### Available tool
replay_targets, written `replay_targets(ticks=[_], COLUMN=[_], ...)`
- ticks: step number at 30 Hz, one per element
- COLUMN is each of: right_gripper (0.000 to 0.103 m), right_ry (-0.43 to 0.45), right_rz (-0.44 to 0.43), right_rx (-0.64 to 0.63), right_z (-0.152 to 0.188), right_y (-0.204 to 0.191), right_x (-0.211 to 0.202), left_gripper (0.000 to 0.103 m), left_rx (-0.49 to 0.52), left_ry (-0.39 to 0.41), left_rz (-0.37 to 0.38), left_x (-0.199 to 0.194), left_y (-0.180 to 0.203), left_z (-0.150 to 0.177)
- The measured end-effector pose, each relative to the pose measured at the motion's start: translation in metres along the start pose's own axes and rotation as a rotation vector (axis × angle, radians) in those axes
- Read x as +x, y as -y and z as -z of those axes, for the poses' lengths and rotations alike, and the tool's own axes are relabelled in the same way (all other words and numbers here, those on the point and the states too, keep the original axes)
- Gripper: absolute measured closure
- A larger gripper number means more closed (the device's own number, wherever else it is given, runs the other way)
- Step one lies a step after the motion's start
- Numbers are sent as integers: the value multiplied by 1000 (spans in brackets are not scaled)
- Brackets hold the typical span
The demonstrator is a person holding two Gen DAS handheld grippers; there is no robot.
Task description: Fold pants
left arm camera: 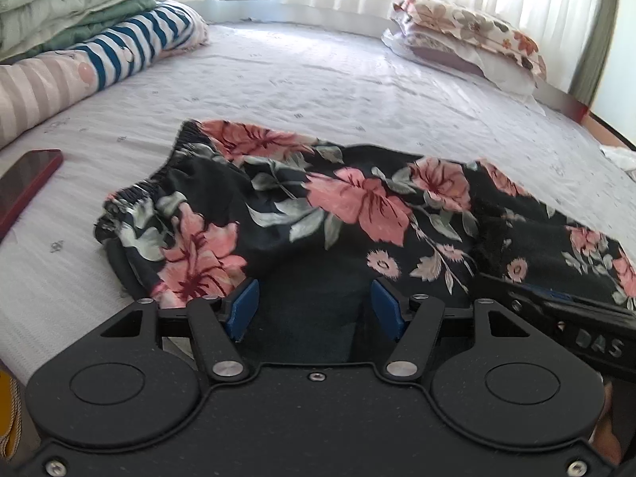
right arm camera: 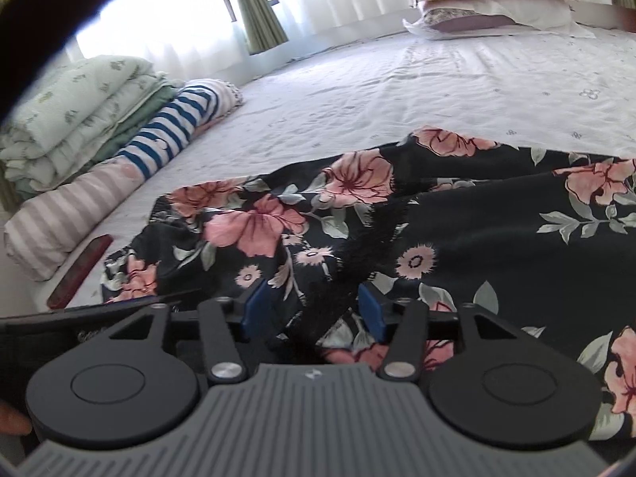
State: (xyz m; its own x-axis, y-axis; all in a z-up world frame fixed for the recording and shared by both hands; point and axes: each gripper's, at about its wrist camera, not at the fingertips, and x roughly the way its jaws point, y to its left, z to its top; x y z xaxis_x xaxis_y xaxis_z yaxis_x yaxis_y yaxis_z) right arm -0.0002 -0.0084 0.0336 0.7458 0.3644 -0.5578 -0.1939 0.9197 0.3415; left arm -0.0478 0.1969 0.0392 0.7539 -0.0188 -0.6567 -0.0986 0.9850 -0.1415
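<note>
Black pants with pink flowers [left arm camera: 357, 206] lie on the bed, elastic waistband at the far left; they also fill the right wrist view [right arm camera: 437, 230]. My left gripper [left arm camera: 314, 298] is open at the near edge of the pants, dark cloth lying between its blue pads [left arm camera: 244, 306]. My right gripper [right arm camera: 312, 304] is open too, with bunched cloth and a dark seam between its blue pads [right arm camera: 371, 310]. The right gripper's body shows at the right of the left wrist view [left arm camera: 576, 330], next to my left gripper.
A red phone [left arm camera: 28, 183] lies on the pale bed sheet [left arm camera: 318, 79] at the left. Rolled and folded bedding [left arm camera: 91, 39] is stacked at the far left. Floral pillows [left arm camera: 469, 39] sit at the far right. Curtains hang behind.
</note>
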Motion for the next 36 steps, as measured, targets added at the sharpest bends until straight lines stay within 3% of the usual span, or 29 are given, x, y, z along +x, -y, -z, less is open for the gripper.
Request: replay_targets(ticks=[1, 3, 5, 13, 14, 19, 23, 28, 32, 36], right_gripper=[28, 23, 14, 13, 13, 13, 13, 13, 13, 12], right_ry=[7, 26, 62, 148, 148, 88, 101, 95, 99, 96], right_rz=[1, 16, 65, 469, 469, 628, 643, 489, 478, 449], right_rx=[-4, -16, -30, -101, -101, -166, -204, -187, -227, -182], right_z=[-1, -2, -3, 6, 6, 24, 35, 36, 42, 41], right_y=[0, 2, 8, 61, 61, 82, 79, 75, 66, 71], right_x=[-4, -15, -28, -69, -69, -59, -55, -56, -53, -54], left_gripper=[39, 25, 24, 15, 15, 14, 13, 13, 10, 10], left_rx=[-12, -44, -76, -145, -158, -210, -256, -347, -400, -427], left_ry=[23, 72, 101, 107, 99, 77, 55, 44, 58, 87], left_rz=[-8, -24, -36, -144, -154, -206, -219, -223, -218, -229], left_x=[-4, -12, -18, -19, -18, -16, -13, -6, 6, 21], left_y=[-2, -6, -12, -36, -40, -52, -62, -76, -85, -93], left_z=[-1, -5, -11, -15, -13, -7, -3, -1, -5, -10])
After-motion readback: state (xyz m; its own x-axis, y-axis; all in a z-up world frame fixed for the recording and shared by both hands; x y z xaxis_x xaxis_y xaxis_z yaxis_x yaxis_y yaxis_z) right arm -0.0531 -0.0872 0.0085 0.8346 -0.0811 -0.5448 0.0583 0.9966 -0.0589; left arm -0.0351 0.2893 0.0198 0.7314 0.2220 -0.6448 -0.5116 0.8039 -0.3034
